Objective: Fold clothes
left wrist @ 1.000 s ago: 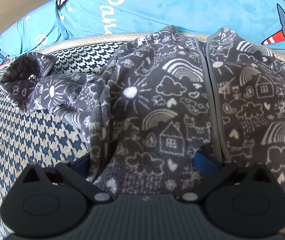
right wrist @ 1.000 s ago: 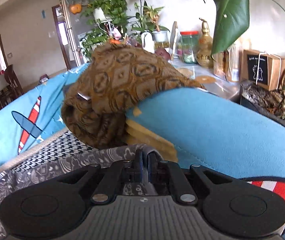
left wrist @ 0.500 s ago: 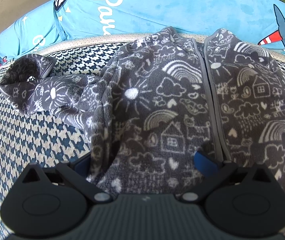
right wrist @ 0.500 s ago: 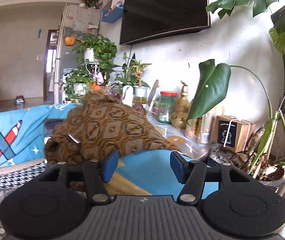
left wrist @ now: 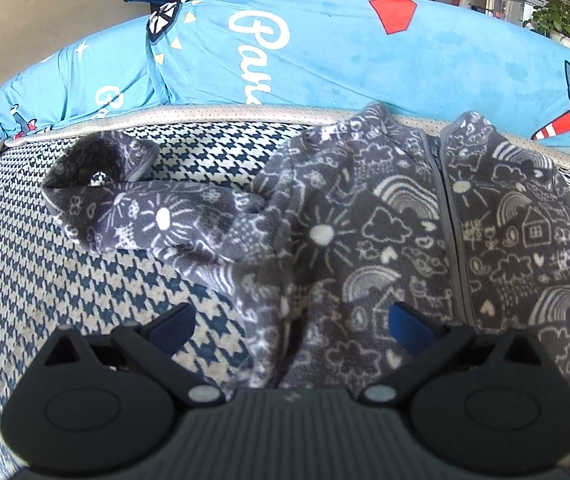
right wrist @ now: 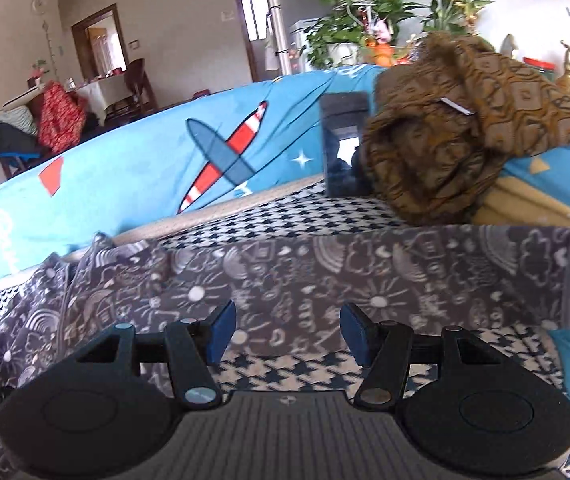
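A grey fleece jacket (left wrist: 365, 240) with white doodles lies zip-up on the houndstooth seat cushion (left wrist: 65, 280). Its left sleeve (left wrist: 157, 216) is bunched and curls off to the left. My left gripper (left wrist: 291, 328) hovers open over the jacket's left side edge, its blue pads wide apart and pressing nothing. In the right wrist view the right sleeve (right wrist: 365, 268) lies stretched flat to the right, ending at the cuff (right wrist: 569, 276). My right gripper (right wrist: 288, 334) stands open just in front of that sleeve, with only sleeve hem and cushion showing between its fingers.
A blue sofa cover (left wrist: 325, 60) with plane prints forms the backrest. A brown patterned garment (right wrist: 465, 140) is heaped at the right end, with a dark phone-like slab (right wrist: 343, 148) leaning beside it. Yellow cushion (right wrist: 537, 216) under the heap. Plants and furniture stand beyond.
My right gripper, shut on the sleeve cuff a second ago, opened and swung round; it now faces the laid-out sleeve. My left gripper drew back and up a little, still open.
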A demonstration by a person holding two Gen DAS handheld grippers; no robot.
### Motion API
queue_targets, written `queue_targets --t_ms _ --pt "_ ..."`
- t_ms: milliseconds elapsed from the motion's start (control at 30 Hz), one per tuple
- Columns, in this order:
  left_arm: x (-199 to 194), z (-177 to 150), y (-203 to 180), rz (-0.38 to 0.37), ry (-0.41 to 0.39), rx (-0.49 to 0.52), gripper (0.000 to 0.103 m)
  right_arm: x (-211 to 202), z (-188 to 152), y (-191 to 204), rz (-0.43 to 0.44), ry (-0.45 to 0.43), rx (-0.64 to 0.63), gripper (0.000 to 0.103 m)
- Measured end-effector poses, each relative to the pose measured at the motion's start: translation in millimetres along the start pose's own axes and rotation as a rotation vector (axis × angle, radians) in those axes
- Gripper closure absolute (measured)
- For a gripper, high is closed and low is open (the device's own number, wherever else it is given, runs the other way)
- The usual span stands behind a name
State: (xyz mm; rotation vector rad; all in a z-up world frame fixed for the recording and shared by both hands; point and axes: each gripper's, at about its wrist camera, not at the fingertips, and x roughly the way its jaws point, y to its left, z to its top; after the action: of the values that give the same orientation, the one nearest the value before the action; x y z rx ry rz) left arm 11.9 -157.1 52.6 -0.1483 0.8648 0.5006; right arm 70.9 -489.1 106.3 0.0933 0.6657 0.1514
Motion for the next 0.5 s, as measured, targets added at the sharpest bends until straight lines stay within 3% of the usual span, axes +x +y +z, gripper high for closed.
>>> queue_targets --t_ms 200,500 --pt "3.1 24.2 40.9 0.118 -0.060 -0.016 0.000 11.7 -16.0 54.0 0.105 0.048 -0.108 0.046" --pt "13.3 51.0 110.1 0.245 -0.090 -0.092 0.000 23.1 -37.2 105.2 0.152 0.068 -0.267 0.046"
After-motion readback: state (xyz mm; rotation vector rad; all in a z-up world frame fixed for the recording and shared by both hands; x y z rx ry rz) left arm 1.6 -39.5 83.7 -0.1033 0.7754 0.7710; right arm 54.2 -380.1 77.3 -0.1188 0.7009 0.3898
